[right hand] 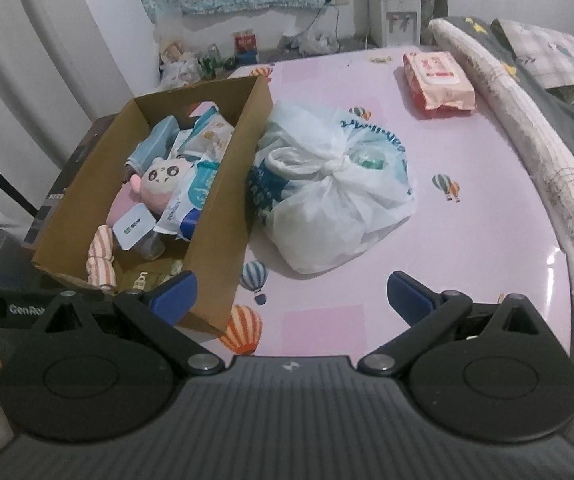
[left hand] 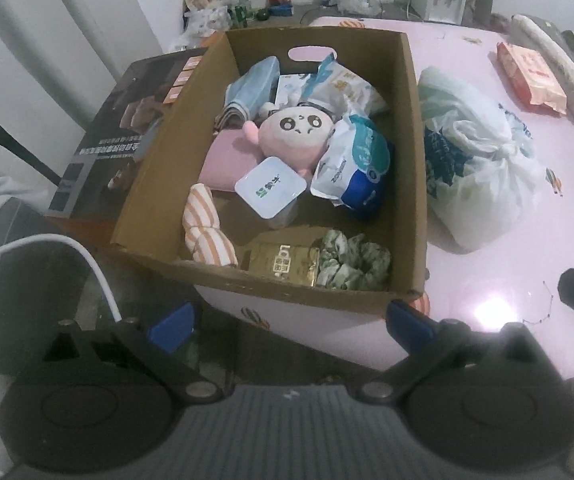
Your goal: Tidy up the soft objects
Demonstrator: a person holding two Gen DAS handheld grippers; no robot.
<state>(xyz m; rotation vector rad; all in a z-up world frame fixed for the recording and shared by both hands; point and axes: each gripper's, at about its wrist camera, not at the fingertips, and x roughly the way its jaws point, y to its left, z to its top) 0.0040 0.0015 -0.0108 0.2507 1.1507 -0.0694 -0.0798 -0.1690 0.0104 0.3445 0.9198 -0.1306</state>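
Note:
A brown cardboard box [left hand: 411,128] [right hand: 223,216] stands on the pink table. Inside lie a pink plush doll [left hand: 295,128] [right hand: 163,180], a pink folded cloth [left hand: 227,160], striped orange-white socks [left hand: 205,224] [right hand: 101,260], a green floral scrunchie [left hand: 351,264], a gold packet [left hand: 283,266], blue-white wipe packs [left hand: 361,160] and a white-lidded tub [left hand: 269,192]. A knotted white plastic bag [left hand: 475,152] [right hand: 327,184] lies right of the box. My left gripper [left hand: 291,324] hangs open before the box's near wall. My right gripper [right hand: 291,296] is open above the table, empty.
A red-pink wipes pack [right hand: 439,80] [left hand: 529,76] lies at the table's far right, beside a rolled grey quilt [right hand: 527,136]. A dark printed carton [left hand: 127,120] sits left of the box. A white cable [left hand: 87,264] runs lower left. Clutter and a water dispenser [right hand: 399,16] stand by the far wall.

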